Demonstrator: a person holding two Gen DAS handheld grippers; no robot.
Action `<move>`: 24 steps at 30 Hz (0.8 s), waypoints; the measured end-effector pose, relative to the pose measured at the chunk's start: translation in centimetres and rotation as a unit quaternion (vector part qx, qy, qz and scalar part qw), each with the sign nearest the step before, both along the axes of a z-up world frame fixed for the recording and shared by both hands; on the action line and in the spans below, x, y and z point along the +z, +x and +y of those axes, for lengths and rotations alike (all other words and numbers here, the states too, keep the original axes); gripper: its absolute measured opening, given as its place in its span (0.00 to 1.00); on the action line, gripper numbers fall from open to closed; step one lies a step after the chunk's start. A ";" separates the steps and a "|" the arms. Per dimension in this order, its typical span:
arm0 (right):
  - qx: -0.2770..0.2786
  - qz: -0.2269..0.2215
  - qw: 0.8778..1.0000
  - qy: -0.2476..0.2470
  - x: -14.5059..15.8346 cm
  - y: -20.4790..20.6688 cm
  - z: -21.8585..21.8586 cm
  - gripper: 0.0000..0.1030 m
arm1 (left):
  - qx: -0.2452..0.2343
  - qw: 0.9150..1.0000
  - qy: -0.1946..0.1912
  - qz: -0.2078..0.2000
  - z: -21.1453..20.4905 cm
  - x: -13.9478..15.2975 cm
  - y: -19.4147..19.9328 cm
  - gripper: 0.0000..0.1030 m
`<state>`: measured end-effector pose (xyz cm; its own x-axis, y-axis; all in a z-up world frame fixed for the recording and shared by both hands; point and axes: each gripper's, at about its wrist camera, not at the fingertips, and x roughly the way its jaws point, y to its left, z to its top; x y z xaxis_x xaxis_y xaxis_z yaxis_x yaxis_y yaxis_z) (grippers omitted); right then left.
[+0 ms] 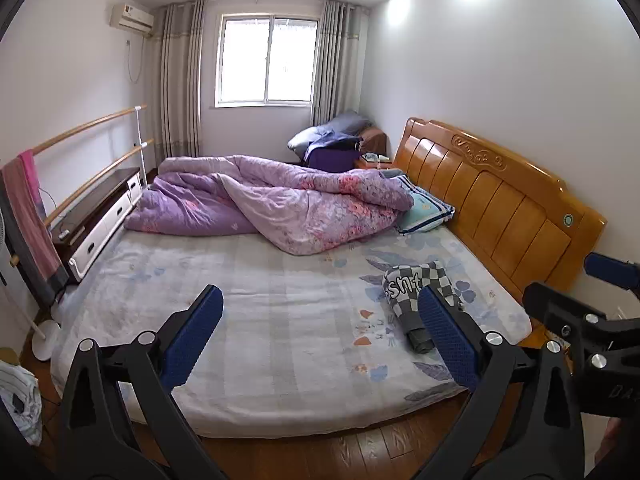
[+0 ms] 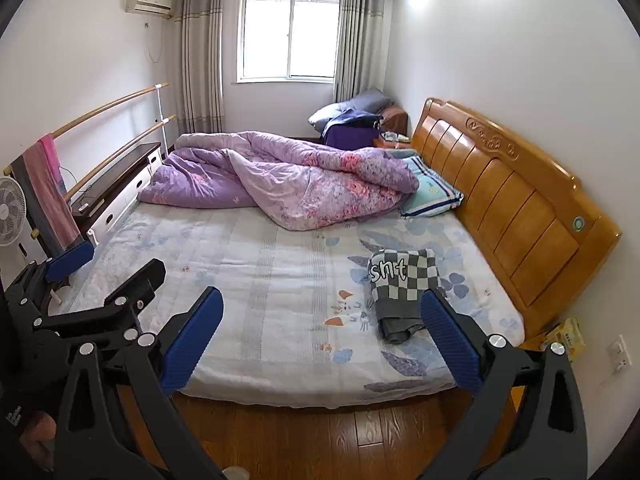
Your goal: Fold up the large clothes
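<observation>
Checkered grey-white garment (image 1: 420, 292), folded with the letters "snt" on top, lies on the bed (image 1: 260, 320) near the wooden headboard (image 1: 492, 200). Only the right view shows a fan (image 2: 10, 210). Left tool (image 1: 320, 340) and right tool (image 2: 320, 336) both stand wide, holding nothing, above the bed's near edge. A purple quilt (image 1: 280, 200) covers the far half; the sheet between is bare.

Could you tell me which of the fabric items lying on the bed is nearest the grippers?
The checkered garment with white letters, folded near the headboard, is nearest. The purple floral quilt and the striped pillow lie farther back, toward the window side.
</observation>
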<state>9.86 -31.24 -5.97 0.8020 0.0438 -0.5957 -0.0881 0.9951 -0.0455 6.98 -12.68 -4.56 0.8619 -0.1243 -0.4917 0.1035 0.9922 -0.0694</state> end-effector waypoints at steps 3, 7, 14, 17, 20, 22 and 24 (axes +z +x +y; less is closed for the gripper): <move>-0.003 -0.012 1.000 -0.006 1.2 -1.6 1.5 0.93 | 0.000 1.000 0.001 -0.011 1.1 1.2 -1.4 0.95; -0.016 -0.027 0.999 -0.004 2.5 -3.3 3.6 0.93 | -0.010 1.000 0.004 -0.023 3.1 2.9 -2.5 0.95; -0.027 -0.039 0.999 0.006 3.7 -5.7 6.5 0.93 | -0.007 0.998 0.027 -0.049 6.0 5.0 -5.0 0.95; -0.027 -0.042 0.999 0.005 4.1 -6.5 7.4 0.93 | -0.005 0.998 0.028 -0.053 7.0 5.4 -5.8 0.95; -0.026 -0.046 0.999 0.006 4.4 -7.3 8.0 0.93 | -0.005 0.998 0.029 -0.061 7.7 6.0 -6.7 0.95; -0.024 -0.051 0.998 0.004 4.7 -7.6 8.4 0.93 | -0.003 0.997 0.032 -0.067 7.9 6.4 -6.9 0.95; -0.022 -0.054 0.998 0.002 4.9 -7.9 8.6 0.93 | -0.002 0.997 0.027 -0.070 8.2 6.8 -7.2 0.95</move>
<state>1.96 -22.59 -1.08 0.8626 0.0094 -0.5058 -0.0387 0.9981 -0.0474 -0.19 -4.53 2.23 0.9223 -0.1051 -0.3719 0.1130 0.9936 -0.0006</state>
